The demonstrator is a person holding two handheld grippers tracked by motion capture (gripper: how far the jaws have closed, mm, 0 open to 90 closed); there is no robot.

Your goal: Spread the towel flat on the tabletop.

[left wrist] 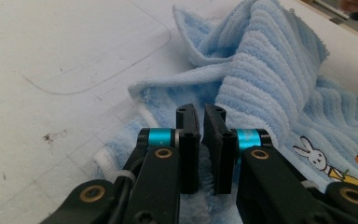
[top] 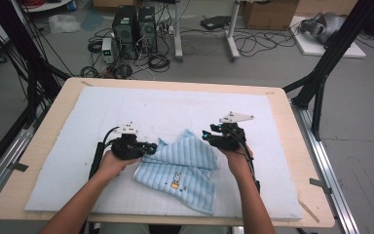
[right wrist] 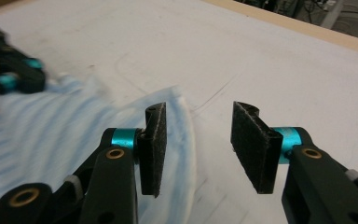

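Hands level; left tongs [left wrist: 201, 135] pinch towel [left wrist: 270, 79].

High view: we look forward and down from above the person's side, far enough back to take in the whole table [top: 39, 195] and the floor beyond. Left gripper view: we ride low, looking along the jaws, close on the blue towel [left wrist: 270, 70]. Right gripper view: equally close above the white mat [right wrist: 261, 60]. All three share towel and mat
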